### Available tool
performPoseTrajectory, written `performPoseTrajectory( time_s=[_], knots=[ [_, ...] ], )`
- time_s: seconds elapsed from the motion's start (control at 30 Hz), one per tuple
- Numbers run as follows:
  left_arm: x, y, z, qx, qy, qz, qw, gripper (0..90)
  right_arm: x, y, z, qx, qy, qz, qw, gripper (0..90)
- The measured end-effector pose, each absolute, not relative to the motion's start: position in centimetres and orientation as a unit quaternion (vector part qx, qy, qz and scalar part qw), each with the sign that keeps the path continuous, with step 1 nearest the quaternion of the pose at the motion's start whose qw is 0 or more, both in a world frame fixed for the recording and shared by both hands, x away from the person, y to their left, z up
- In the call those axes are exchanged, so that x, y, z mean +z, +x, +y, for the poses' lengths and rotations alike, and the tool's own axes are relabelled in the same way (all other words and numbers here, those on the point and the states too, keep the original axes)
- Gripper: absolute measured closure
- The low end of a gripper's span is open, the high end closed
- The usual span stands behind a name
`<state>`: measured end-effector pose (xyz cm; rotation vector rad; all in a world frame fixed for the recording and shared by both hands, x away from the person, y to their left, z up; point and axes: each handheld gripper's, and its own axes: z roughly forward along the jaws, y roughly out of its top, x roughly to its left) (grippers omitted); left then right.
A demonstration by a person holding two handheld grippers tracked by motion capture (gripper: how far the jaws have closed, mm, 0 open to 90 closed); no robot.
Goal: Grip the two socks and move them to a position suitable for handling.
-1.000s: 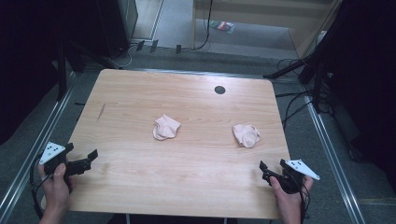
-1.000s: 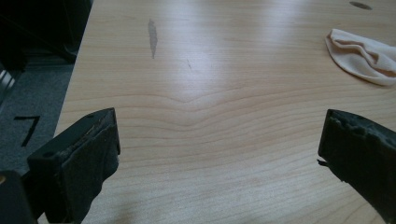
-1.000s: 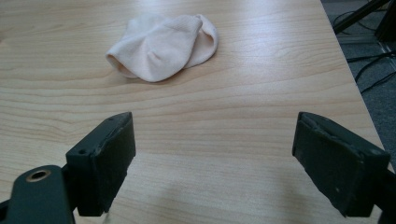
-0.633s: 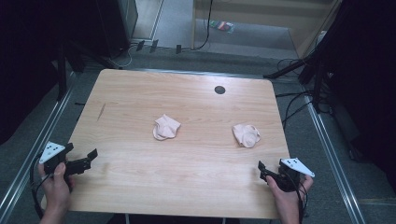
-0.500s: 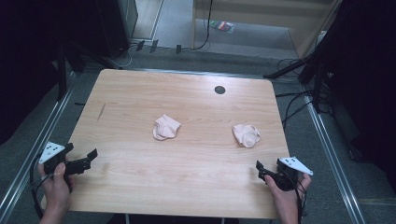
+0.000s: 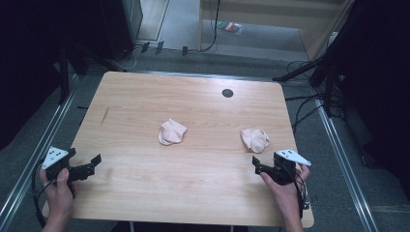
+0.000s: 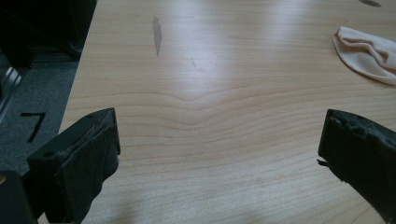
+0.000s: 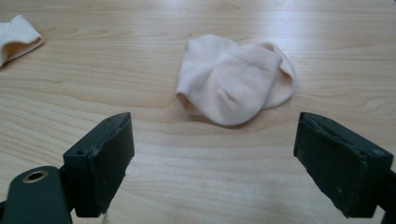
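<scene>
Two crumpled pale pink socks lie on the wooden table (image 6: 193, 193). One sock (image 6: 171, 131) is near the middle, the other sock (image 6: 255, 139) to the right. My right gripper (image 6: 258, 166) is open just short of the right sock, which lies ahead of its jaws in the right gripper view (image 8: 236, 79). Nothing is between those jaws (image 8: 212, 149). The middle sock (image 8: 16, 37) peeks in at that view's left edge. My left gripper (image 6: 94, 164) stays open near the table's front left edge, jaws wide over bare wood (image 7: 219, 144), with the middle sock (image 7: 369, 51) far off to its right.
A black round hole (image 6: 227, 93) sits near the table's far edge. A dark streak (image 6: 105, 115) marks the wood at the left. Metal rails and cables (image 6: 304, 108) run along the floor on both sides of the table.
My right gripper has moved left and forward over the table, closer to the right sock. The left gripper and both socks have stayed where they were.
</scene>
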<state>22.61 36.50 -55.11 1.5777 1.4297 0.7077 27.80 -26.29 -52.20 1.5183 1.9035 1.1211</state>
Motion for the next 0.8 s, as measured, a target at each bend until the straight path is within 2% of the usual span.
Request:
performPoseTrajectory(
  time_s=[0.2, 0.4, 0.5, 0.8],
  knots=[
    [-55.1, 22.6, 36.5, 0.283, 0.633, 0.574, 0.435, 0.0, -51.6, 30.1, -25.5, 0.385, 0.536, 0.712, 0.238, 12.9],
    [-55.1, 22.6, 36.5, 0.282, 0.634, 0.574, 0.435, 0.0, -51.4, 32.8, -24.8, 0.379, 0.538, 0.711, 0.248, 17.6],
    [-55.1, 22.6, 36.5, 0.281, 0.634, 0.574, 0.435, 0.0, -51.8, 34.3, -24.2, 0.37, 0.543, 0.711, 0.25, 19.8],
    [-55.1, 22.7, 36.6, 0.278, 0.636, 0.572, 0.437, 0.0, -53.6, 37.2, -23.9, 0.34, 0.573, 0.706, 0.24, 18.7]
  ],
)
